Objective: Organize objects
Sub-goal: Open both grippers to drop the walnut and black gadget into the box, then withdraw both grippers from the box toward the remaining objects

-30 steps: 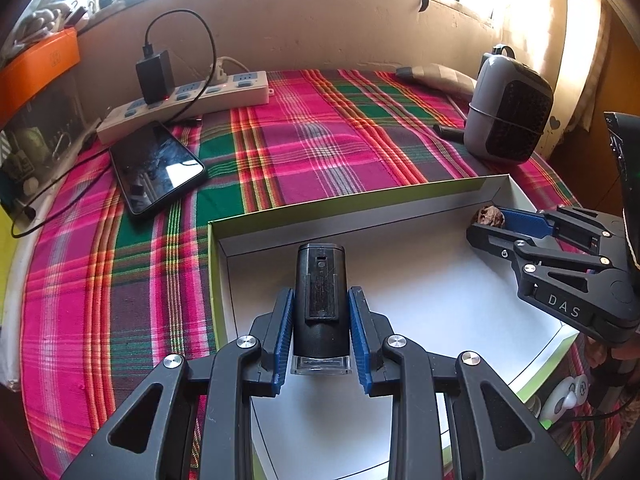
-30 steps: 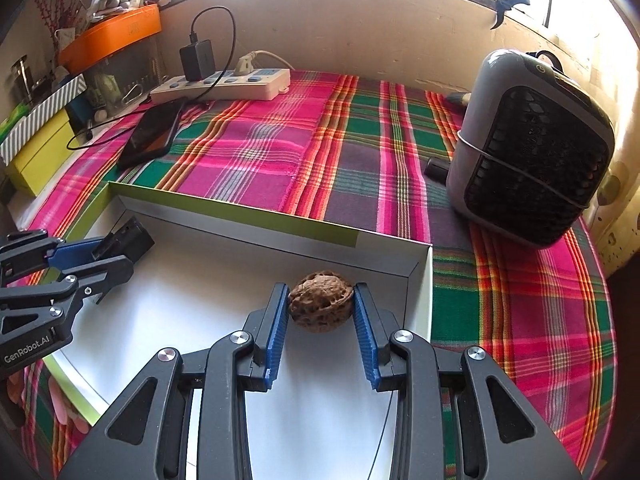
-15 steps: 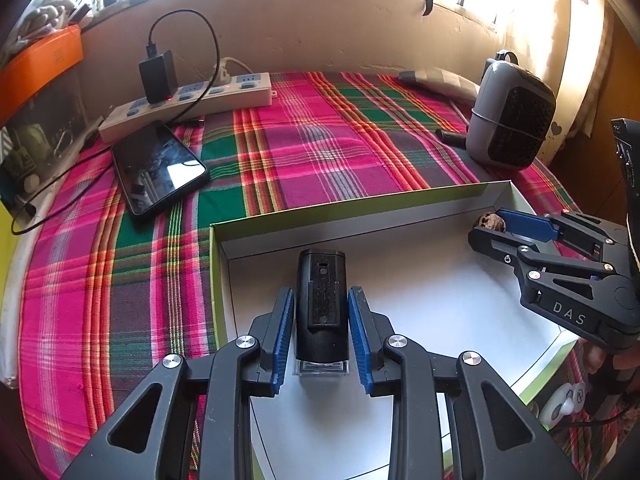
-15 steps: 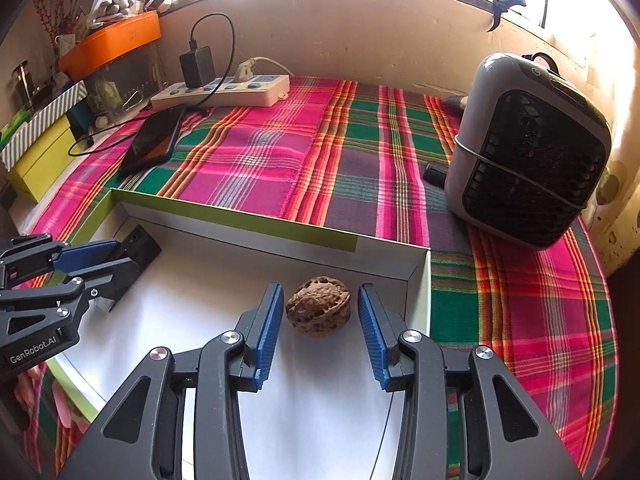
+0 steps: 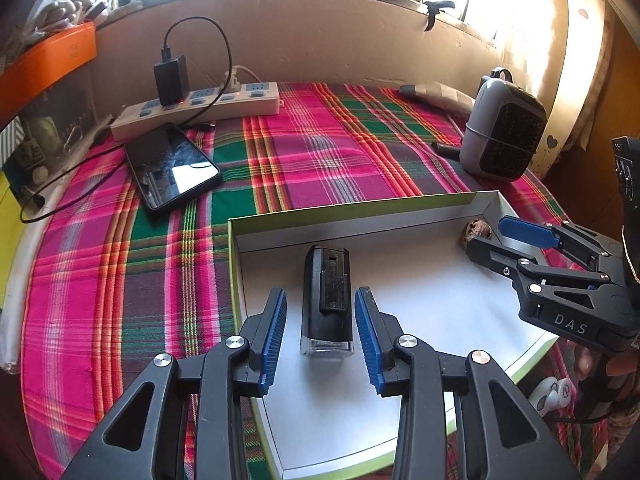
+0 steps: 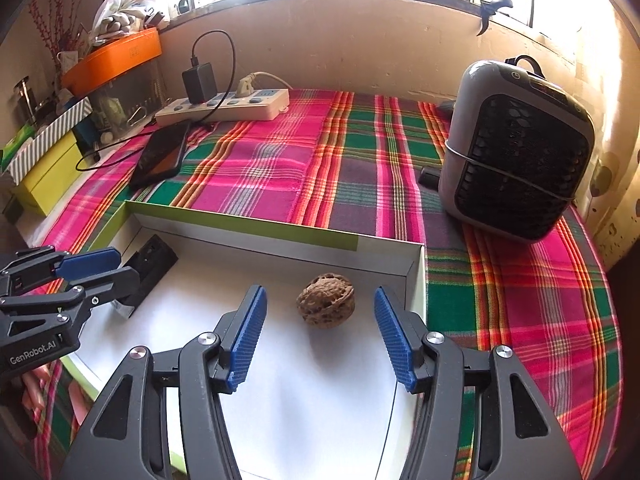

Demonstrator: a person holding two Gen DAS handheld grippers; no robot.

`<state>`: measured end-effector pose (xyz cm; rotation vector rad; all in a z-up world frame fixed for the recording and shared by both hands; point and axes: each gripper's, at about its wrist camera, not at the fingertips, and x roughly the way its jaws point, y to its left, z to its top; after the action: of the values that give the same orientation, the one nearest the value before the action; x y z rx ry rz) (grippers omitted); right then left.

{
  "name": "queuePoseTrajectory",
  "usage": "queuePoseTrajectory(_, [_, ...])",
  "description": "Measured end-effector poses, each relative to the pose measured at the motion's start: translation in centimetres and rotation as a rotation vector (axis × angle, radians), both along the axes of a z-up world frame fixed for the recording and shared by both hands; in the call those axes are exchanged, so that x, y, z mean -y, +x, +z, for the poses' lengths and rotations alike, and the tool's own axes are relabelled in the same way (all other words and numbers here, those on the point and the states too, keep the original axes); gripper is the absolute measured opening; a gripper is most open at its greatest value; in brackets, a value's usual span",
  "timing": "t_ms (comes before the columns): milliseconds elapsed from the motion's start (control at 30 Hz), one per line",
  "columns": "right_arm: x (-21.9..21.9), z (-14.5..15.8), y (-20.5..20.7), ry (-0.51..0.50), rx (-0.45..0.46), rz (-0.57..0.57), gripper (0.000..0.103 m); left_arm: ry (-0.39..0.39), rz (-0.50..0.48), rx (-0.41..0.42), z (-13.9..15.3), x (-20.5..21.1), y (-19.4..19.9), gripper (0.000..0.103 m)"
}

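Your left claw (image 5: pixel 320 334) has just let go of the black box (image 5: pixel 327 300); your right claw (image 6: pixel 320 334) has just let go of the walnut (image 6: pixel 326 299). Both claws are open in the tray (image 5: pixel 360 216).

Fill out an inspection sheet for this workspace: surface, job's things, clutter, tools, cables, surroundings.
Surface: plaid cloth over the table.
Job's things: shallow box with green rim on the cloth; black device and walnut lying on its white floor, apart.
Clutter: phone face up, grey heater, small dark item beside it, too small to name.
Tools: left tool and right tool have both just been opening; the pads stand clear of device and walnut.
Cables: power strip with black charger plugged in; its cable loops toward the phone.
Surroundings: wall with window above, orange bin and boxes at the left edge.
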<state>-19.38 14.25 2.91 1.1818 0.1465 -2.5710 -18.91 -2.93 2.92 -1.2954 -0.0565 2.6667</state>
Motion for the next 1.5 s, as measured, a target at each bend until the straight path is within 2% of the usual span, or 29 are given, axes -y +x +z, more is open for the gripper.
queuePoseTrajectory(200, [0.2, 0.8, 1.4, 0.007, -0.033, 0.012, 0.057, 0.012, 0.010, -0.029, 0.7, 0.4, 1.4, 0.034])
queuePoseTrajectory(500, [-0.6, 2.0, 4.4, -0.044, -0.058, 0.024, 0.057, 0.000, 0.021, -0.083, 1.8, 1.5, 4.8, 0.034])
queuePoseTrajectory(800, [-1.7, 2.7, 7.5, -0.060, -0.084, 0.022, 0.057, 0.025, 0.007, -0.118, 2.2, 1.9, 8.3, 0.034])
queuePoseTrajectory(1067, [-3.5, 1.5, 11.8, -0.004, -0.095, 0.009, 0.057, 0.037, -0.025, -0.092, 0.6, 2.4, 11.0, 0.034])
queuePoseTrajectory(1200, [-4.8, 0.7, 13.6, -0.010, -0.081, -0.017, 0.057, 0.048, -0.038, -0.078, -0.1, 2.5, 11.7, 0.034])
queuePoseTrajectory(1500, [-4.5, -0.5, 15.2, -0.006, -0.057, 0.004, 0.057, 0.063, -0.090, -0.051, -1.1, 1.6, 12.2, 0.034])
